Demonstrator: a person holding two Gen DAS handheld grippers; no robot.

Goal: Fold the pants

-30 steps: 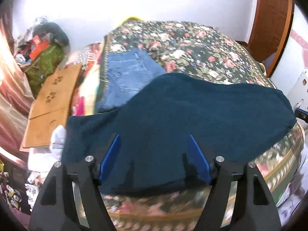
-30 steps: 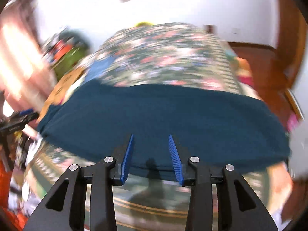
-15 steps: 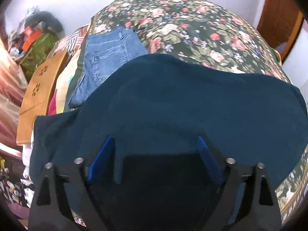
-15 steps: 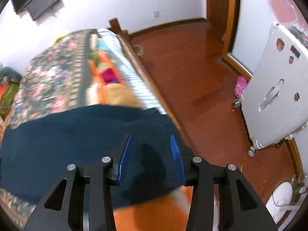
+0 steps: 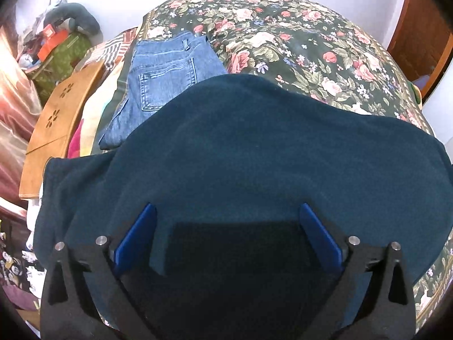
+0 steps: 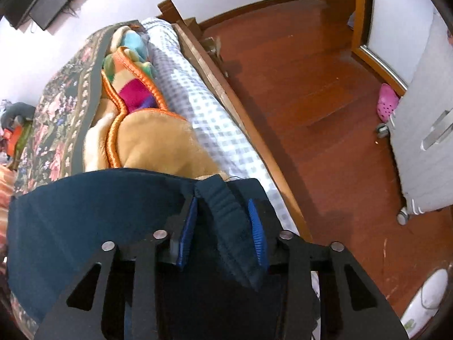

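Dark teal pants [image 5: 254,147] lie spread across the near edge of a floral-covered bed [image 5: 297,36]. My left gripper [image 5: 226,215] is wide open just above the pants' near part, fingers apart with fabric between and below them. In the right wrist view my right gripper [image 6: 223,215] is open, its blue pads on either side of a ribbed band [image 6: 226,212] of the pants [image 6: 85,212] at the bed's right side; the pads do not press it.
Folded blue jeans [image 5: 164,79] lie behind the pants at the left. A wooden board [image 5: 59,119] and clutter stand left of the bed. A colourful blanket [image 6: 133,99], checked mattress edge [image 6: 215,130], wooden floor [image 6: 311,99], white cabinet [image 6: 424,113] are to the right.
My right gripper swung from facing the pants' front edge to the bed's right side and now straddles the ribbed band. My left gripper moved forward and lower over the pants.
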